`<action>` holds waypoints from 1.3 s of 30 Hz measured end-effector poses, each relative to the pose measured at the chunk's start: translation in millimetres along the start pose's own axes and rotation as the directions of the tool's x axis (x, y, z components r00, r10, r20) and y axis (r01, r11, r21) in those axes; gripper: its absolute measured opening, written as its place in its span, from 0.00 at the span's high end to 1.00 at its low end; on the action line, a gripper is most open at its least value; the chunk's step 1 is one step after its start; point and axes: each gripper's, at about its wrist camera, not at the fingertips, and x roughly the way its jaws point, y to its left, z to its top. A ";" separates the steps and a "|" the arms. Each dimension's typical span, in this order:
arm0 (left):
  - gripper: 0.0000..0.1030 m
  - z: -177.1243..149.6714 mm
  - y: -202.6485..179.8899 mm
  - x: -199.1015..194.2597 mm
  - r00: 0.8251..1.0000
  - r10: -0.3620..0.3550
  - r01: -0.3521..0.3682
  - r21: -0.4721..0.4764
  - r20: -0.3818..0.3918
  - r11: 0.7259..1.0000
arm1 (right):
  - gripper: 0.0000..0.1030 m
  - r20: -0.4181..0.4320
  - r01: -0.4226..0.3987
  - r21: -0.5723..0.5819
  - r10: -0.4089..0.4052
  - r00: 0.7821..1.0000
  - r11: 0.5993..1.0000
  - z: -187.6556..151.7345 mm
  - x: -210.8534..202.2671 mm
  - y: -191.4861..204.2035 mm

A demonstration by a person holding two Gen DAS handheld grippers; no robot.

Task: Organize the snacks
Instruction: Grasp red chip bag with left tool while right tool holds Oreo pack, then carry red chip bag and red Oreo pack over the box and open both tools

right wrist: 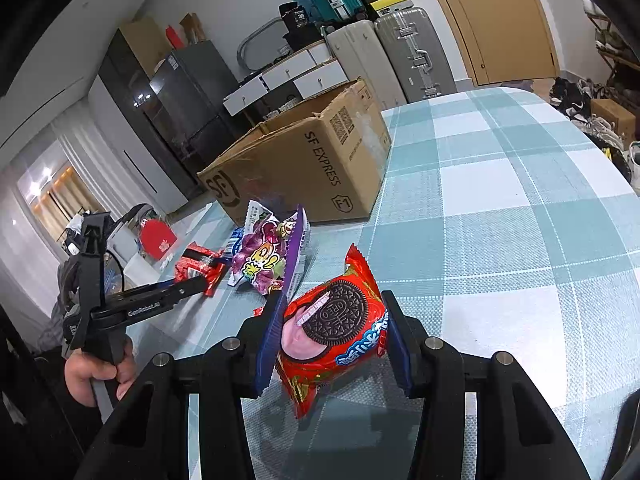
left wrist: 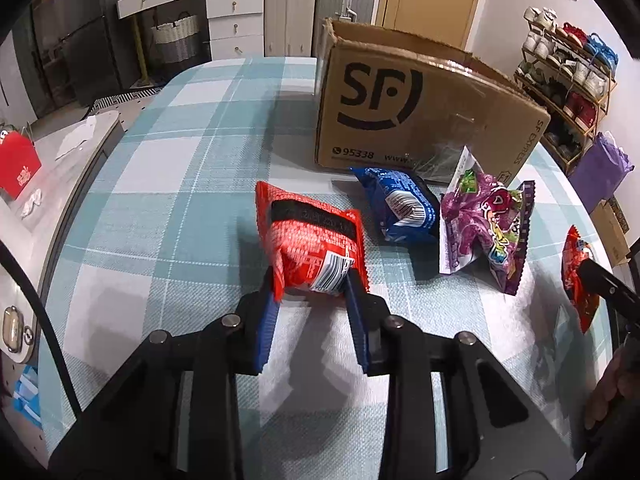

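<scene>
My left gripper [left wrist: 314, 286] is shut on the near end of a red snack packet with a black band [left wrist: 310, 240], its blue pads pressing both sides. Behind it lie a blue packet [left wrist: 404, 204] and a purple candy bag [left wrist: 486, 224], in front of the open SF cardboard box [left wrist: 420, 108]. My right gripper [right wrist: 334, 322] is shut on a red Oreo packet [right wrist: 334, 328], held just above the tablecloth. That Oreo packet [left wrist: 578, 280] also shows at the right edge of the left wrist view. In the right wrist view, the left gripper [right wrist: 200, 280] holds the red packet [right wrist: 198, 266] beside the purple bag [right wrist: 266, 258].
A teal and white checked cloth [right wrist: 500, 208] covers the table. The cardboard box [right wrist: 304, 164] stands open at the table's far side. A side counter with a red box [left wrist: 18, 168] lies to the left. Suitcases [left wrist: 316, 8], drawers and a shoe rack [left wrist: 568, 76] stand beyond the table.
</scene>
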 end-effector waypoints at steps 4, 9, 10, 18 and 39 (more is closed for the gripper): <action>0.74 -2.8 4.4 -12.8 1.000 -0.004 0.004 -0.015 0.024 1.000 | 0.54 0.003 0.006 -0.003 -0.006 1.000 1.000 0.1 -0.8 0.5; 0.74 -4.5 9.7 -16.1 0.999 -0.035 0.036 -0.044 0.019 0.998 | 0.54 0.000 0.015 0.000 -0.015 1.000 1.000 -0.2 -0.2 0.6; 0.74 -4.4 10.6 -16.0 0.999 -0.044 0.045 -0.048 0.019 0.998 | 0.54 0.001 0.015 0.002 -0.015 1.000 1.000 0.0 0.2 0.0; 0.72 8.4 29.1 -1.1 0.990 -0.139 0.142 -0.172 0.026 0.975 | 0.54 0.002 0.018 0.007 -0.018 1.000 1.000 0.1 0.3 -0.4; 0.63 46.3 47.6 46.0 0.975 -0.218 0.216 -0.372 0.037 0.903 | 0.54 0.003 -0.014 0.037 0.014 1.000 0.999 -0.4 1.2 -6.1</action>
